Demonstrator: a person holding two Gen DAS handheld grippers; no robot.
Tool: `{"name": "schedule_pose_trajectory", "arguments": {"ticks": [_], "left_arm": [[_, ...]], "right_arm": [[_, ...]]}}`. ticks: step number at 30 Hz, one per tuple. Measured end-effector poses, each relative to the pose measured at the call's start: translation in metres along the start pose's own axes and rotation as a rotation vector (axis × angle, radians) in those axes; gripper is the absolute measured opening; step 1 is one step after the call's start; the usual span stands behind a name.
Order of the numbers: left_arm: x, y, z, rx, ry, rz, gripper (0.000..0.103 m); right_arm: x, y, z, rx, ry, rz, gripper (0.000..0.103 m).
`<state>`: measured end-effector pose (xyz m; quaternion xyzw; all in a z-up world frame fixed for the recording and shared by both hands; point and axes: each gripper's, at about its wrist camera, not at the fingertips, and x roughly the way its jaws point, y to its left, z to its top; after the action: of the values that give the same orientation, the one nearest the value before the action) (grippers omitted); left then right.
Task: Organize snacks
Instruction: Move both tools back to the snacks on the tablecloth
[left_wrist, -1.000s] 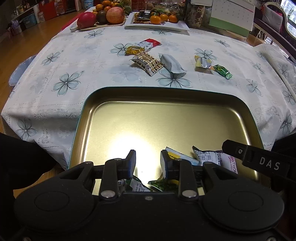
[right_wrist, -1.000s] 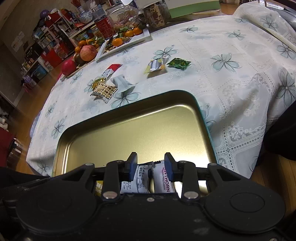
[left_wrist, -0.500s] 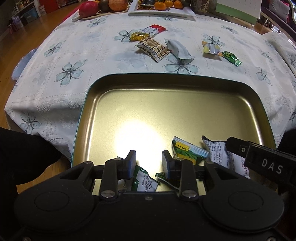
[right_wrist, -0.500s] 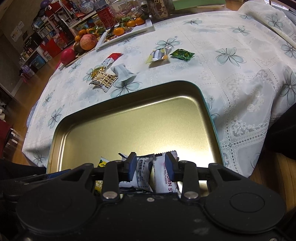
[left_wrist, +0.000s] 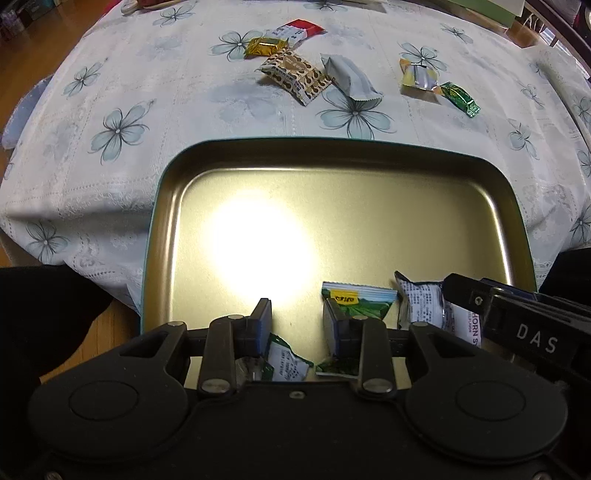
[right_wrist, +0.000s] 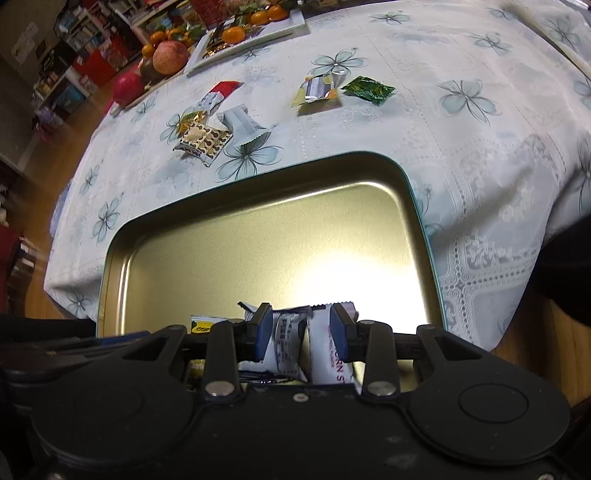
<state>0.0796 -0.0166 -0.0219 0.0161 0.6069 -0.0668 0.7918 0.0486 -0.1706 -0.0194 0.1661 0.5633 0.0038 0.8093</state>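
Crinkly snack packets (left_wrist: 356, 297), shiny rounded metal tray (left_wrist: 369, 206)

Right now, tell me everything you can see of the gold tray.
The gold tray is a shallow rounded-corner rectangle of shiny metal with a raised wall and a teal outer edge. It lies flat on the flowered tablecloth, its near end overhanging the table edge. Its floor is mostly bare and carries a bright glare. A few snack packets lie at the near end, among them a green packet and a white packet. Both grippers hover over that end.
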Motion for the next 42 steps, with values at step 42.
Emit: {"name": "schedule_pose_trajectory", "arguments": {"ticks": [42], "left_arm": [[0.067, 0.075, 0.228, -0.143, 0.087, 0.034, 0.041]], "right_arm": [[0.083, -0.037, 0.269, 0.115, 0.049, -0.138, 0.04]]}}
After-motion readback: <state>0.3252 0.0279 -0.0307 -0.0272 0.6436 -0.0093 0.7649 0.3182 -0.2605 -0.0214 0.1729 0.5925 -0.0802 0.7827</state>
